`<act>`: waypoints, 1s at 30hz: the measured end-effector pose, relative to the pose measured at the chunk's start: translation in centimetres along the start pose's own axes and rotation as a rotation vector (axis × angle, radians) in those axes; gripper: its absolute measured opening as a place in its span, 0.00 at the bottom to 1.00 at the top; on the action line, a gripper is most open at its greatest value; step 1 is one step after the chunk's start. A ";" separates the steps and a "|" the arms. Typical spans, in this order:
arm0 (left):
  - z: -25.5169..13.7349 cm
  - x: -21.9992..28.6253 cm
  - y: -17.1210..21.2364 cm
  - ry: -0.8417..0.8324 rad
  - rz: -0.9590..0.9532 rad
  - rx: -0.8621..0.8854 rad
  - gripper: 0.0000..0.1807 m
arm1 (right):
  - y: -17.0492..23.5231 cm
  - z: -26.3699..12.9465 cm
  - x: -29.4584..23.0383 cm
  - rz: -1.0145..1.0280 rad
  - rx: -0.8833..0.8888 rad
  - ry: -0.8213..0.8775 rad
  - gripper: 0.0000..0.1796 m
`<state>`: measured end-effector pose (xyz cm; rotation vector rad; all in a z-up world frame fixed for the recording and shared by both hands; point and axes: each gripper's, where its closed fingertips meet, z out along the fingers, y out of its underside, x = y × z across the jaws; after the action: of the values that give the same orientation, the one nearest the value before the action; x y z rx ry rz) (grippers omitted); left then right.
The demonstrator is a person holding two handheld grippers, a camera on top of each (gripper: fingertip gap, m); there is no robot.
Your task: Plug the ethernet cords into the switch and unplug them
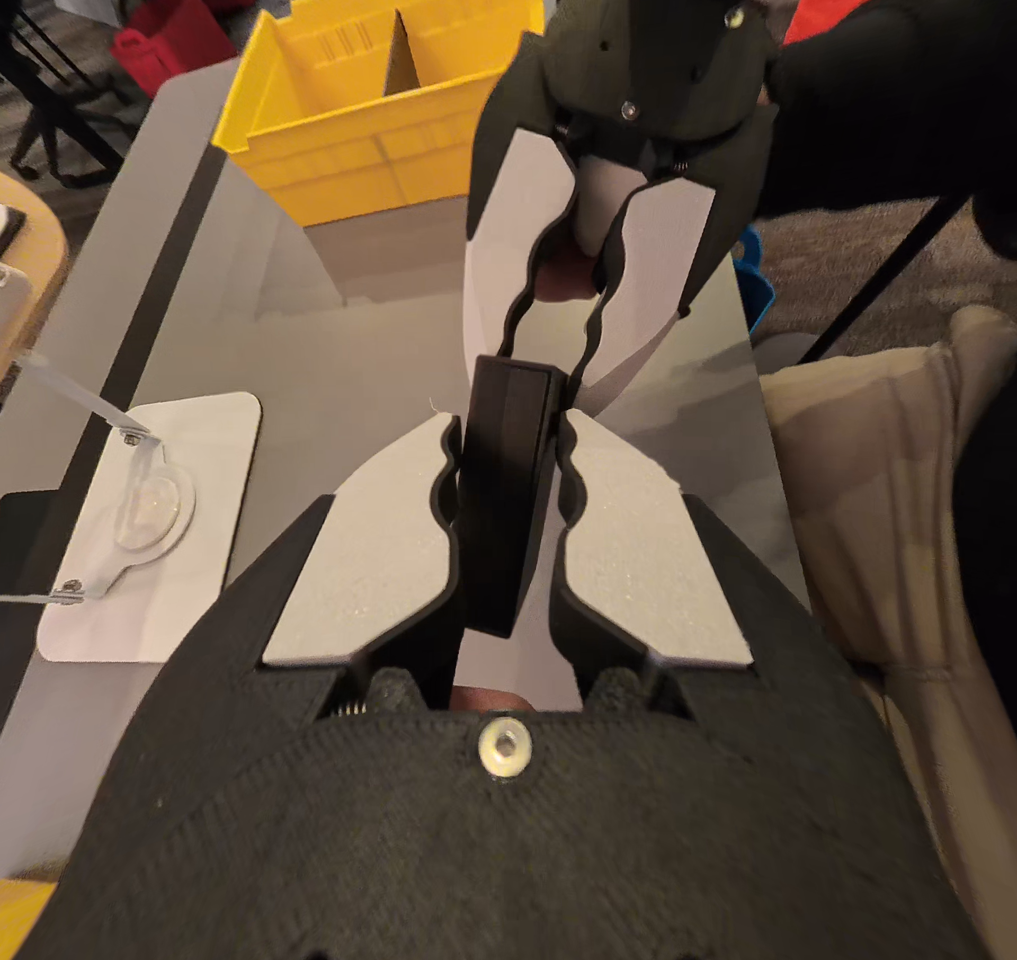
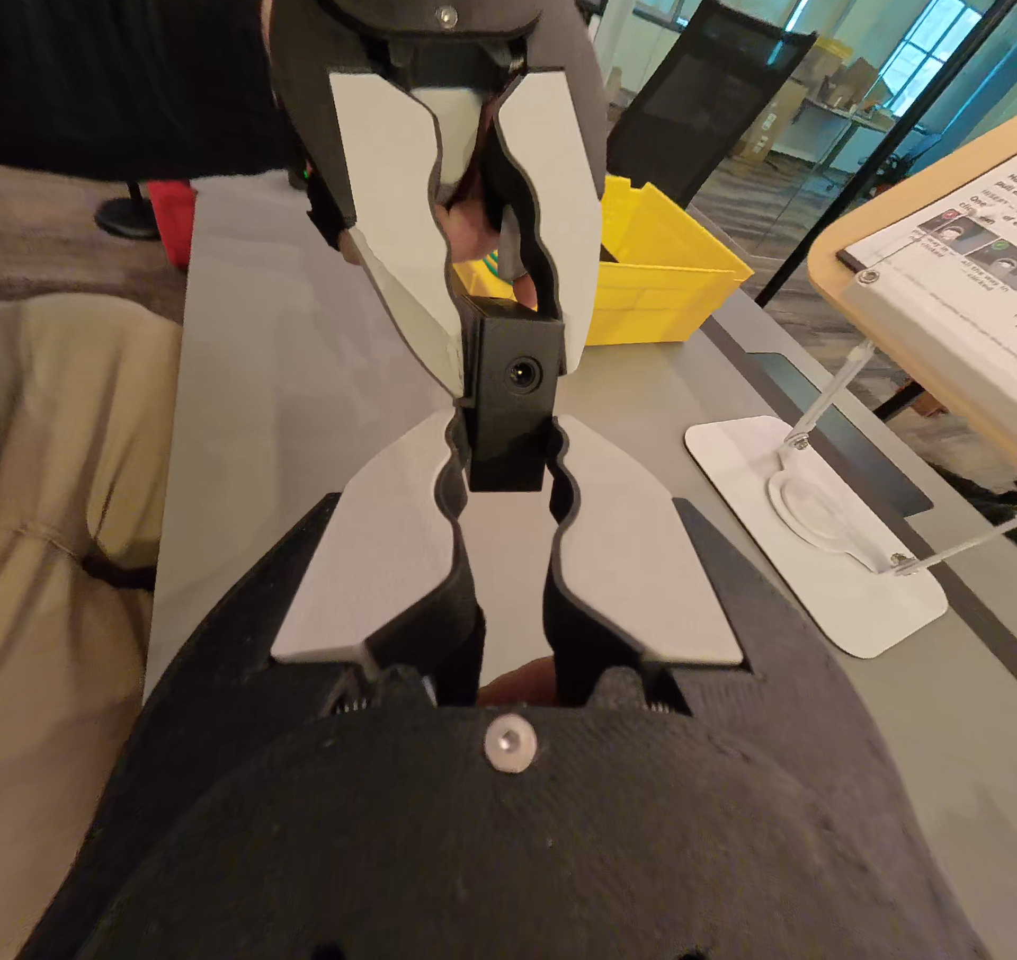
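Two claws, tip to tip, both clamped on one black block above a grey table.

The smooth matte grey table (image 1: 330, 339) carries a glossy yellow plastic bin (image 1: 341, 163) at its far end, ribbed on the walls and split by a brown cardboard divider. The left gripper (image 1: 509, 438) and the right gripper (image 1: 542, 364) are coarse black printed shells with flat white finger faces and wavy black inner edges. A flat white plate (image 1: 165, 521) with rounded corners and a clear dome lies to the left. Smallest is the black block (image 1: 506, 493), a slim rectangular box with a round lens-like eye on one face. It is pinched at its near end by the left fingertips and at its far end by the right. A green cord-like strand (image 2: 491, 261) shows inside the bin, too hidden to identify.
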<state>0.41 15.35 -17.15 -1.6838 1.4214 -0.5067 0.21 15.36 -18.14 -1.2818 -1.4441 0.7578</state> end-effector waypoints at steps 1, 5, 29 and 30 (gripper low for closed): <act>-0.2 -0.4 -0.3 -0.006 -0.019 0.036 0.19 | -0.3 -0.2 0.3 0.029 0.026 0.006 0.15; -1.4 -1.3 -1.4 0.021 -0.093 0.172 0.17 | -1.1 -0.7 1.0 0.129 0.118 0.003 0.15; -2.1 -1.4 -0.3 0.121 -0.125 0.234 0.15 | -1.5 -2.2 2.2 0.285 0.253 -0.031 0.19; -2.0 -1.2 0.4 0.116 -0.084 0.161 0.15 | -1.3 -2.0 1.9 0.242 0.207 -0.032 0.21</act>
<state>-1.64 15.78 -16.16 -1.6114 1.3572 -0.7571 1.88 16.49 -15.85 -1.3007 -1.2121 1.0642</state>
